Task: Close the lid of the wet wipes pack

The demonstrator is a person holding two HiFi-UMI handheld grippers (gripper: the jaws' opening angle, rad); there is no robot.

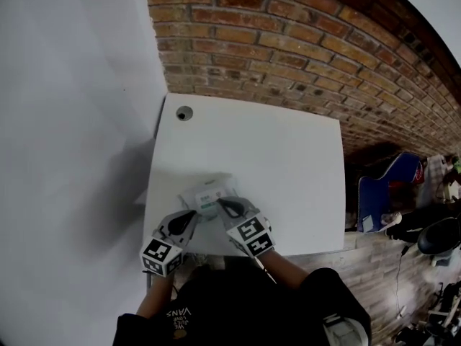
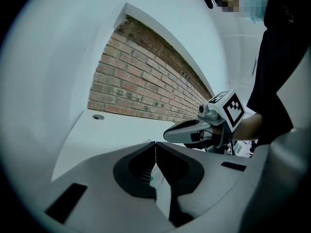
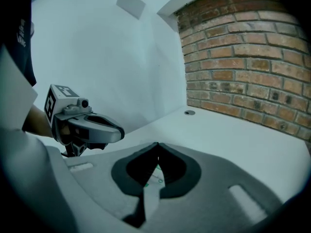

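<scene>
Wipes pack (image 1: pixel 210 193) is being kept flat near the front edge of the white worktop (image 1: pixel 288 157), with both claws being held over its near side. The left claw (image 2: pixel 155 143) is being held with its jaws drawn together, tips touching; a sliver of the pack's white and green is being shown through the gap below the tips. The right claw (image 3: pixel 158 144) is being held likewise, tips together. Whether the lid is down cannot be told. A brick wall (image 1: pixel 288 34) is being seen behind the worktop.
</scene>
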